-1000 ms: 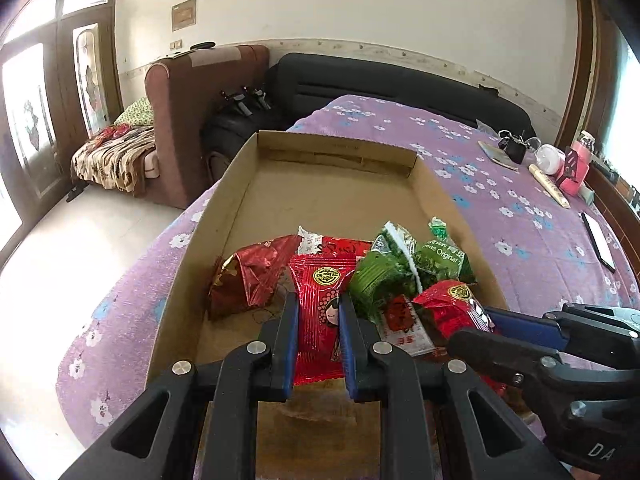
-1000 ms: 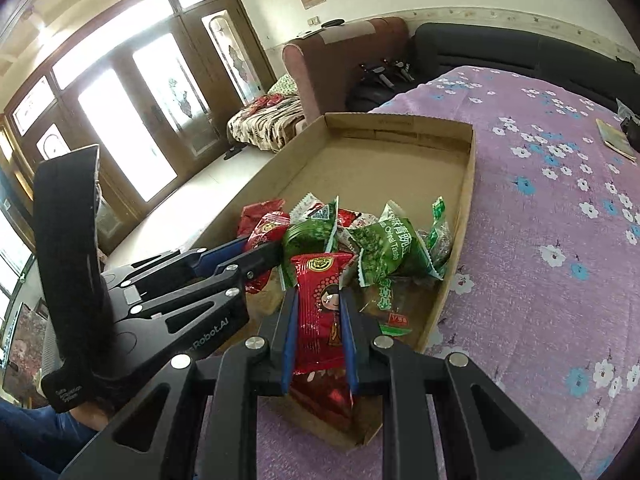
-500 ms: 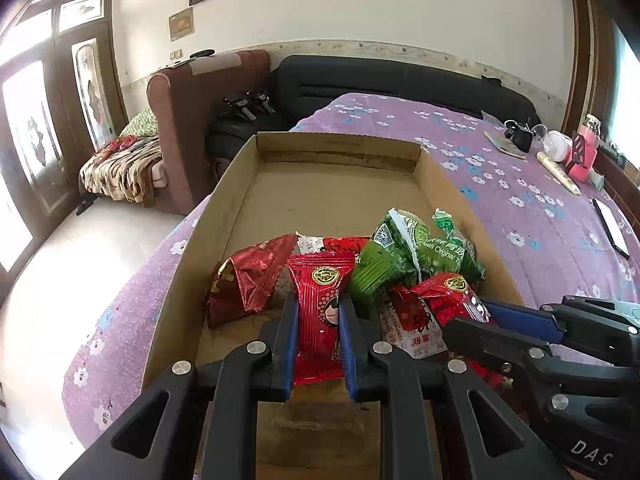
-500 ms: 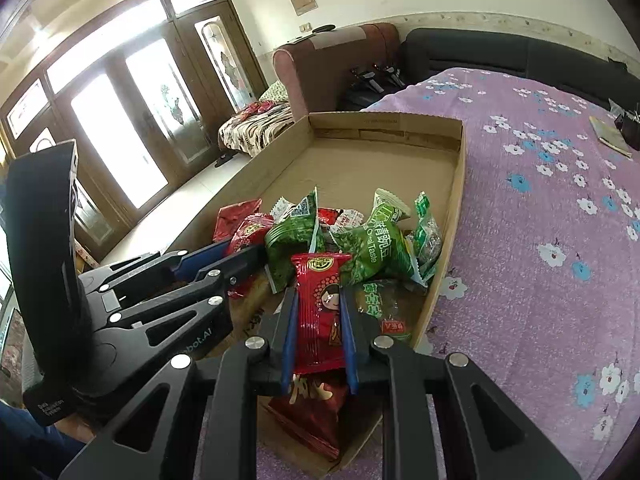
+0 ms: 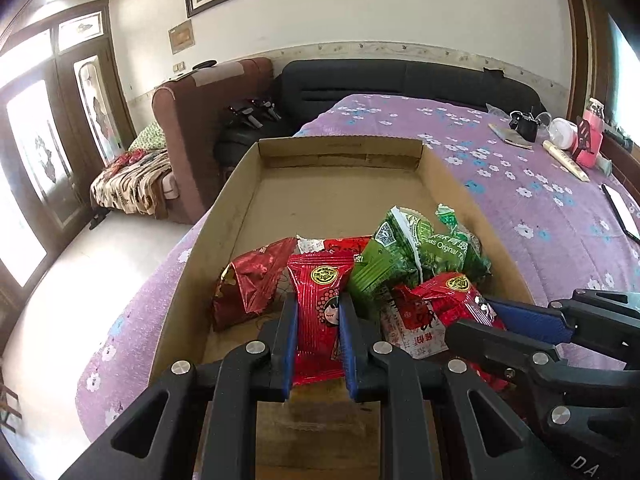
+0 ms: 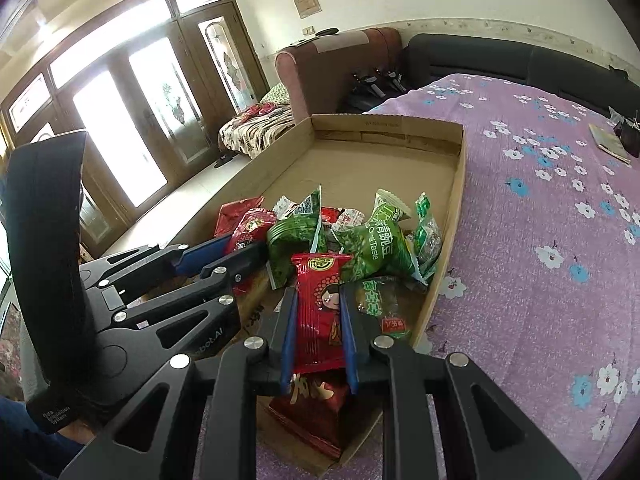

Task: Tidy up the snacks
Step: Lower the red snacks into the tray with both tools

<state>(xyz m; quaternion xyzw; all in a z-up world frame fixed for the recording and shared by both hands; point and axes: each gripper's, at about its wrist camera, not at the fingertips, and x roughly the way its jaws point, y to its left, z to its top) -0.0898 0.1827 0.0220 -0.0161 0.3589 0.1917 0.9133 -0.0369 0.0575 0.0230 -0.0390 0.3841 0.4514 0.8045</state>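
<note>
Purple flowered bedding point(image 5: 540, 208) fills the right of both views, and a shallow cardboard tray point(image 5: 240, 184) lies on it, running up the centre of the frame toward a black headboard. A heap of snack packets sits in the tray's near half: green packets point(image 5: 404, 256) to the right of centre, a dark red foil packet point(image 5: 252, 280) to the left.

In the left wrist view the left gripper point(image 5: 318, 320) is clamped on a red snack packet point(image 5: 320, 304) with a cartoon face, its blue pads point(image 5: 289, 332) pressing both long edges, low in the centre of the frame. The right gripper point(image 5: 486, 318) enters from the lower right, gripping a second red packet point(image 5: 448, 300). In the right wrist view that second packet stands upright between the blue pads at lower centre, above more packets in the tray's near corner.

Compared with a second ago, both grips are unchanged. In the left view the tray and heap now sit slightly further right and more level in the frame, and more of the wall picture at the top shows. In the right view the scene has hardly shifted.
</note>
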